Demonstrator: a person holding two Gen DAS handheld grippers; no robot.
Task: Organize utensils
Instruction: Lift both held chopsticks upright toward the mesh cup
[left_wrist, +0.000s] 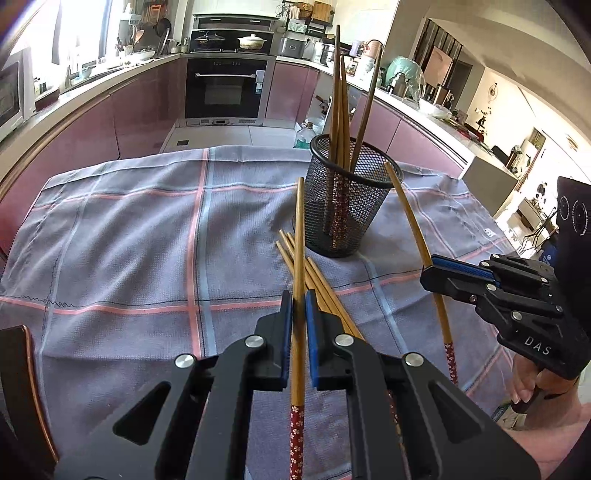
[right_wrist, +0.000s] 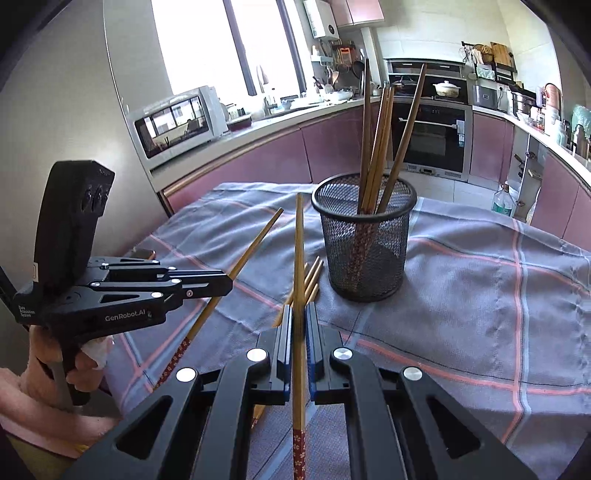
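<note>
**Two grippers, one chopstick each**

Left wrist view: the left gripper (left_wrist: 299, 295) is clamping a bamboo chopstick (left_wrist: 300, 236) between its blue ribbed pads, the tip pointing up toward a round black mesh cup (left_wrist: 347, 199). Four chopsticks are standing in the cup, leaning apart. A loose bundle (left_wrist: 314, 273) is lying on the checked cloth (left_wrist: 129, 240) just beside the cup; the gripper is hiding part of it, so its count stays unclear. At the right edge, the right gripper (left_wrist: 428, 267) is pinching another chopstick (left_wrist: 410, 214), seen from the side, its red flowered end hanging below.

Right wrist view: the right gripper (right_wrist: 299, 314) is squeezing its chopstick (right_wrist: 299, 251), which is pointing left of the cup (right_wrist: 365, 236). Only here the left gripper (right_wrist: 225, 282) is showing side-on, with a hand (right_wrist: 66, 362) on its handle, gripping its slanted chopstick (right_wrist: 255, 243). Tips of the bundle (right_wrist: 312, 277) are peeking out near the cup's base.
</note>
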